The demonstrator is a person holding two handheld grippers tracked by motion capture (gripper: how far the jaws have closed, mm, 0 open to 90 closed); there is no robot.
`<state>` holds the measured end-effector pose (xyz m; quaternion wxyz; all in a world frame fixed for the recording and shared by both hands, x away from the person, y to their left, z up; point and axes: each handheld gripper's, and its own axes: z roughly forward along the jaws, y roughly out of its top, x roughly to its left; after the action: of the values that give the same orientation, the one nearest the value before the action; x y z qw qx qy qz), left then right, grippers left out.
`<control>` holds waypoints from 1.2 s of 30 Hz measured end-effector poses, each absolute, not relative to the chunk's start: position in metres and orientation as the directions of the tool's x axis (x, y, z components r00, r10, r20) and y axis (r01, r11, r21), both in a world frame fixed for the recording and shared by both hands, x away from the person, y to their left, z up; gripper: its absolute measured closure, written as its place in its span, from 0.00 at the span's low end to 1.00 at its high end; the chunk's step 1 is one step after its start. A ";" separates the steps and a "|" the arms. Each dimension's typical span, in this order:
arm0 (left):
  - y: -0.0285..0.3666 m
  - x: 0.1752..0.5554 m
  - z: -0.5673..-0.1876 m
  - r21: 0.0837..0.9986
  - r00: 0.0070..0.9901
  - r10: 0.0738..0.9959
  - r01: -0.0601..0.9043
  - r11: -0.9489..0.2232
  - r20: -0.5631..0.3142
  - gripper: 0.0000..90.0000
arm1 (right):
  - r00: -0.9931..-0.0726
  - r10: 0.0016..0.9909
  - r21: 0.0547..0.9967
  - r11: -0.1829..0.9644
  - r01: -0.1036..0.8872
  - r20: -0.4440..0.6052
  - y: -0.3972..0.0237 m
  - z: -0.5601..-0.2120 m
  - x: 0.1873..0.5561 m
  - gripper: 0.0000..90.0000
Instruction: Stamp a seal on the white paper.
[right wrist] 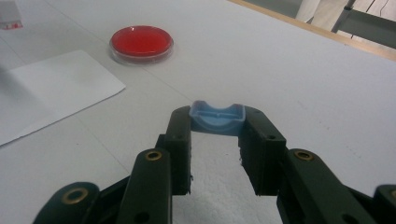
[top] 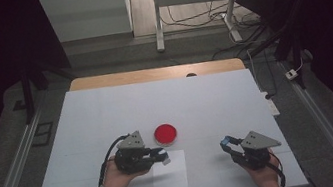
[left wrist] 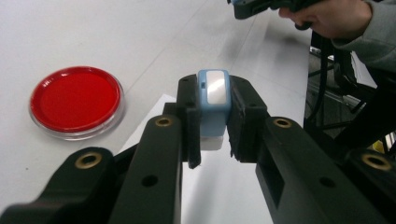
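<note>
Left gripper (top: 160,153): black two-jaw body with chunky angular links and ribbed inner pads; brass-coloured screw heads at the link pivots, plain round holes along the arms; grey three-cornered plate on top; black cable looping back from the body. Right gripper (top: 226,142): same black build, same brass-coloured pivot screws, grey three-cornered plate on top, black cable trailing at the wrist. Left hand (top: 115,178): bare, with a grey-green sleeve at the forearm. Right hand (top: 263,174): bare, with a grey sleeve edge.
</note>
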<state>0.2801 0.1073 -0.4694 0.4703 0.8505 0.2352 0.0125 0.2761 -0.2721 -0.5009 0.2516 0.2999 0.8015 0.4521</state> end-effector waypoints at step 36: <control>0.089 0.280 -0.500 0.764 0.889 0.414 0.403 -0.504 -0.195 0.84 | -0.694 0.708 0.872 0.415 0.258 -0.132 -0.271 -0.501 0.276 0.72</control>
<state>0.2804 0.0891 -0.5000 0.4387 0.8672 0.2354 0.0067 0.2763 -0.2713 -0.5015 0.2503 0.3006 0.8031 0.4494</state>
